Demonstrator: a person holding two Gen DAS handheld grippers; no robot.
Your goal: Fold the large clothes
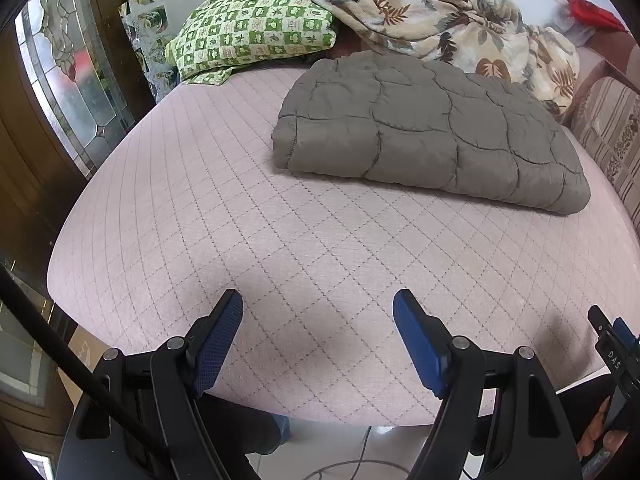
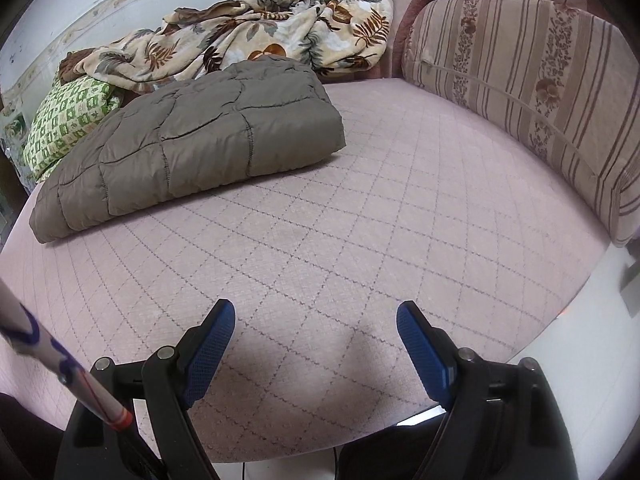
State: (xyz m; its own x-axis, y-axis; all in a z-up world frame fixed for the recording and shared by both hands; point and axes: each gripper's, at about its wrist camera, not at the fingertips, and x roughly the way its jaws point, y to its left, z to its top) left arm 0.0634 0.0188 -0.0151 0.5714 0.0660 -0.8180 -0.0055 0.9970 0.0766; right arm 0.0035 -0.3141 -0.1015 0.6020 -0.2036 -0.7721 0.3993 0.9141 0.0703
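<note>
A grey-brown quilted jacket [image 1: 432, 132] lies folded into a thick rectangle on the pink quilted bed [image 1: 224, 208]; in the right wrist view the same jacket [image 2: 192, 140] sits at the upper left. My left gripper [image 1: 318, 304] hovers over the near edge of the bed, open, nothing between its blue pads. My right gripper [image 2: 316, 312] is also open and empty above the bed's [image 2: 400, 220] near edge. Both are well short of the jacket. The right gripper's tip [image 1: 612, 340] shows at the right edge of the left wrist view.
A green checked pillow [image 1: 248, 28] and a crumpled leaf-print blanket [image 1: 440, 20] lie behind the jacket at the wall. A striped cushion [image 2: 532, 88] bounds the bed's right side. A glass-panelled wooden door [image 1: 68, 80] stands left. White floor with a cable [image 1: 360, 460] lies below.
</note>
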